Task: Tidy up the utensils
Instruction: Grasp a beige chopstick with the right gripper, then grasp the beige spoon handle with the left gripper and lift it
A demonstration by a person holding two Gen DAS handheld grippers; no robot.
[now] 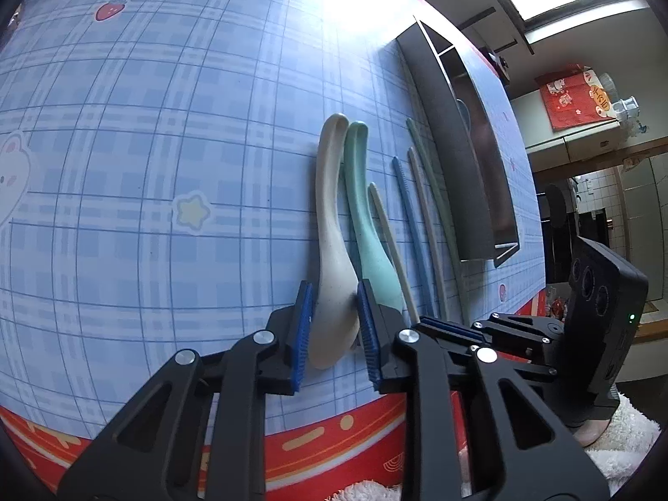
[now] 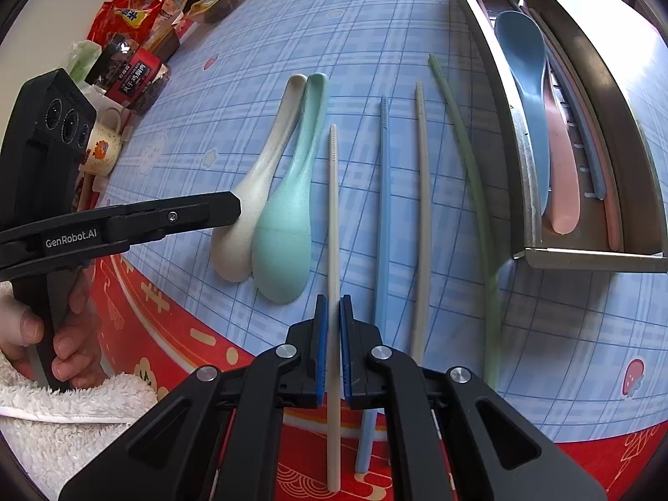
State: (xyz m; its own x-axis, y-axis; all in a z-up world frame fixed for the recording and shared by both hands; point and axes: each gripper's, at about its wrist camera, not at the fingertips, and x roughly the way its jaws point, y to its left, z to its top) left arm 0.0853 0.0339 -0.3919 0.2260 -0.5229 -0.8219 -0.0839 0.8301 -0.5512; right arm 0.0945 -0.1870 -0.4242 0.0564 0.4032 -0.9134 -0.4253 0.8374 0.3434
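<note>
The desk (image 2: 234, 41), under a blue plaid cloth, is carrying a white spoon (image 2: 246, 204) and a mint spoon (image 2: 288, 225) lying touching, left of the right claw (image 2: 332, 325). Four chopsticks (image 2: 423, 208) are lying ahead, a metal tray (image 2: 497, 96) sitting further right.

2 spoons (image 2: 267, 192) side by side, 4 chopsticks (image 2: 382, 208) alongside
</note>
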